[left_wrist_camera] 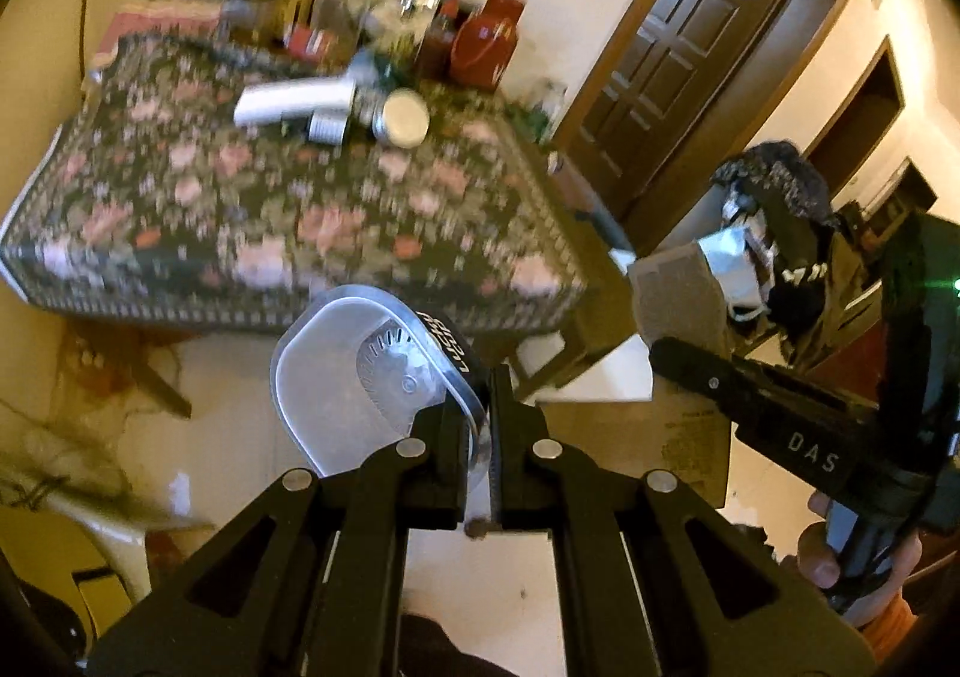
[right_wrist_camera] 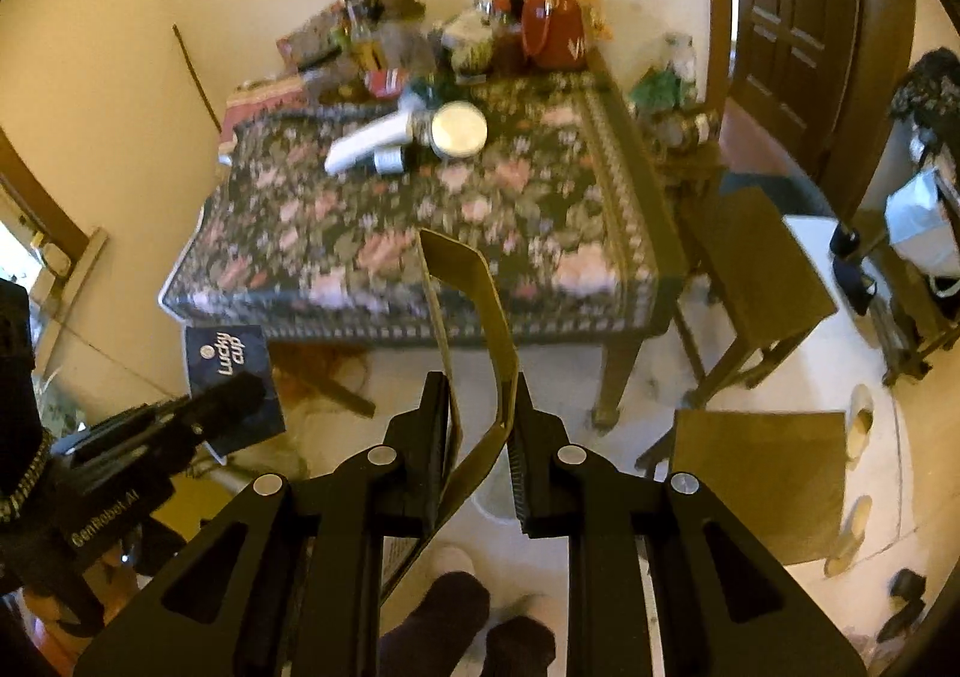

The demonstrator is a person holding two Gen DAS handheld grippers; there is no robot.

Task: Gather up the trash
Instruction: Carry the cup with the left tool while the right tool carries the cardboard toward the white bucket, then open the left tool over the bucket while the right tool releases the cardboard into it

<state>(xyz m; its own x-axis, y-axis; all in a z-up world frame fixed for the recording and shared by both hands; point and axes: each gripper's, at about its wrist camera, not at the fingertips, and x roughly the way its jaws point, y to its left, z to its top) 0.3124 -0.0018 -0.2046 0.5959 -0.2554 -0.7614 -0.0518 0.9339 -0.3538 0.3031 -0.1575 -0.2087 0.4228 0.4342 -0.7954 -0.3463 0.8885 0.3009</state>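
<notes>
The left hand-held gripper (left_wrist_camera: 480, 407) is nearly closed, its fingers pinching the rim of a clear plastic cup (left_wrist_camera: 354, 377) with a dark "Lucky cup" sleeve, held in the air below the bench (left_wrist_camera: 288, 209) edge. The right hand-held gripper (right_wrist_camera: 483, 413) is narrowly open, clamped on a bent strip of brown cardboard (right_wrist_camera: 474, 305) that stands up between its fingers. On the floral-clothed bench lie a white tube (right_wrist_camera: 369, 140) and a round tin (right_wrist_camera: 459, 129), just beside each other.
</notes>
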